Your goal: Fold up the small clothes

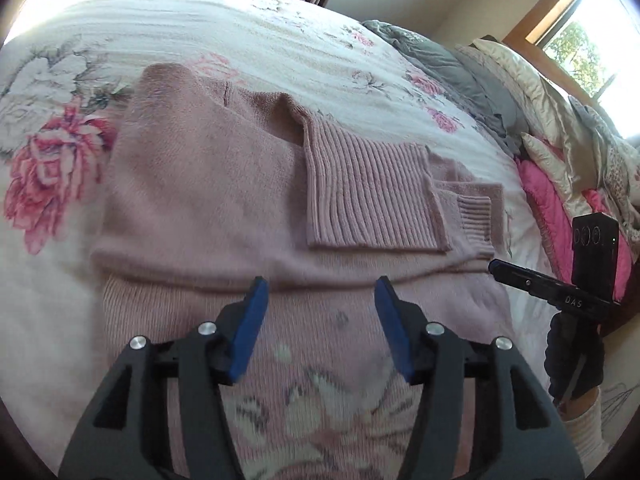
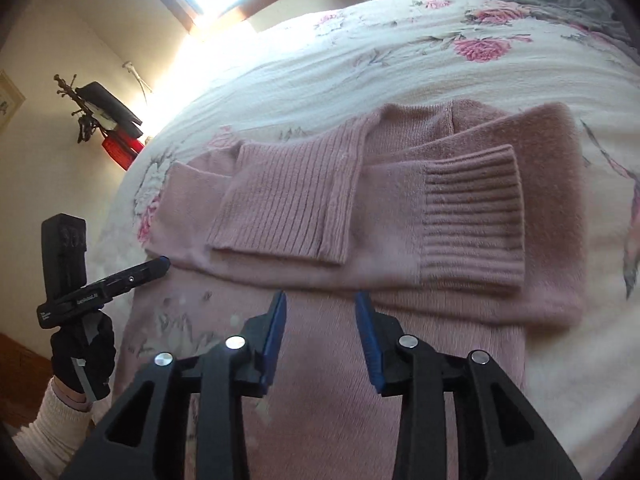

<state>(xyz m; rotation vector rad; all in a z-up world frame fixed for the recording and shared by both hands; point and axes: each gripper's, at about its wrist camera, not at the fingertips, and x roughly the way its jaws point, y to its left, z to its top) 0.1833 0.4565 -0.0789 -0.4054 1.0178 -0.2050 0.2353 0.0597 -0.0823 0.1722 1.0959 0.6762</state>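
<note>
Left gripper (image 1: pixel 318 300) spread, empty, hovering over pink sweater (image 1: pixel 224 200); right gripper (image 2: pixel 320 316) same, jaws apart. Sweater lies flat on floral bedspread (image 1: pixel 248 32) directly below and ahead of both, ribbed cuffs (image 2: pixel 472 216) folded across it.

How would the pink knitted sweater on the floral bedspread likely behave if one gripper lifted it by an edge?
The pink knitted sweater would probably sag, not hold shape: it lies limp, following the floral bedspread. The folded-in ribbed cuffs lie loose on top, so they would likely slide open. The fuzzy knit looks grippy rather than slippery. Both the left gripper and the right gripper have open jaws above it.
</note>
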